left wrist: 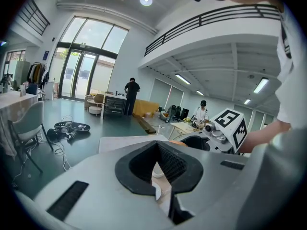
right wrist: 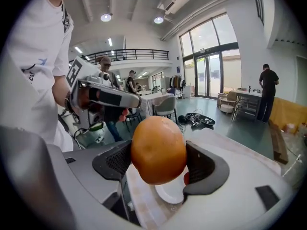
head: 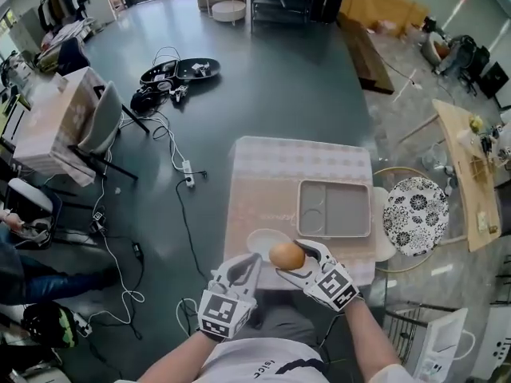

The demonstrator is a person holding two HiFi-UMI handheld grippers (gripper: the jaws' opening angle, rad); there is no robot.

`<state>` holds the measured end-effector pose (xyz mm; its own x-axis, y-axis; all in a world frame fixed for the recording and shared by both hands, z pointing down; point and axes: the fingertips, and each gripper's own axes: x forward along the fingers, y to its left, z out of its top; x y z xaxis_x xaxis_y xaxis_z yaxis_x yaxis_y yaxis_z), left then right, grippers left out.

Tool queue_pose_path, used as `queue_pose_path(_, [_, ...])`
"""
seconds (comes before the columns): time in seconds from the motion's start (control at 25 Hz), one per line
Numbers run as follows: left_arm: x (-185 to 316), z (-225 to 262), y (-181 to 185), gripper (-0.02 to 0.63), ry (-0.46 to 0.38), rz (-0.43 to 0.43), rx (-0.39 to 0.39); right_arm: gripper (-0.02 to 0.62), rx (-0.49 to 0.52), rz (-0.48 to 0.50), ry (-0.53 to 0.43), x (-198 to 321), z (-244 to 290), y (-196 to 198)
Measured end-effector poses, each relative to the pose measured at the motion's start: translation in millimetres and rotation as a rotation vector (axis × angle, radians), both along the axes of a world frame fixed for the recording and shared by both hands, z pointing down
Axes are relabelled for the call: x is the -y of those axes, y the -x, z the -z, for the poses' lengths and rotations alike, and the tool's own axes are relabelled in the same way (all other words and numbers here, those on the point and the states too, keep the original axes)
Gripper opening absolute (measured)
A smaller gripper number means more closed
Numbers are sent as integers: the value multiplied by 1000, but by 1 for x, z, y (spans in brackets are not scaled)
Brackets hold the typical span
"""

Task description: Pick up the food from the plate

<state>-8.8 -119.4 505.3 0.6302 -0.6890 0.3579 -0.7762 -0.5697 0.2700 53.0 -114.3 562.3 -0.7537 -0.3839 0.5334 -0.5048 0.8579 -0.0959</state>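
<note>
In the right gripper view, a round orange-brown piece of food (right wrist: 159,150) is clamped between the black pads of my right gripper (right wrist: 158,163). It hangs just above a small white plate (right wrist: 170,192). From the head view the food (head: 287,255) and the right gripper (head: 297,255) are at the table's near edge, right beside the plate (head: 263,242). My left gripper (head: 254,259) hovers at the plate's near left rim. In its own view the left gripper (left wrist: 157,145) has its pad tips together and holds nothing; a sliver of plate (left wrist: 157,170) shows through the gap below.
A beige compartment tray (head: 334,208) lies right of centre on the cloth-covered table (head: 271,170). A round chair with a patterned seat (head: 415,214) stands at the table's right. Cables and a power strip (head: 188,174) lie on the floor to the left.
</note>
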Motion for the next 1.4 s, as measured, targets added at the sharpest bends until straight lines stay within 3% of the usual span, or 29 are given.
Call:
queue_pose_path(0.28, [1,39,-8,5,-60,-26,-17,318,105,-131,-70,0,72,-9])
queue_pose_path(0.52, [-3,73,-17,5,-104,-39,-52,318,177,-183,-114,-7,125,-11])
queue_pose_path(0.92, [-5,125,-17,5,-147,-16,-117,318,248,-225,-188,-10,183,-14])
queue_pose_path(1.4, [-8,135,-7,5,-158,-5,-134,318,256,-209,-208,-22,202,3])
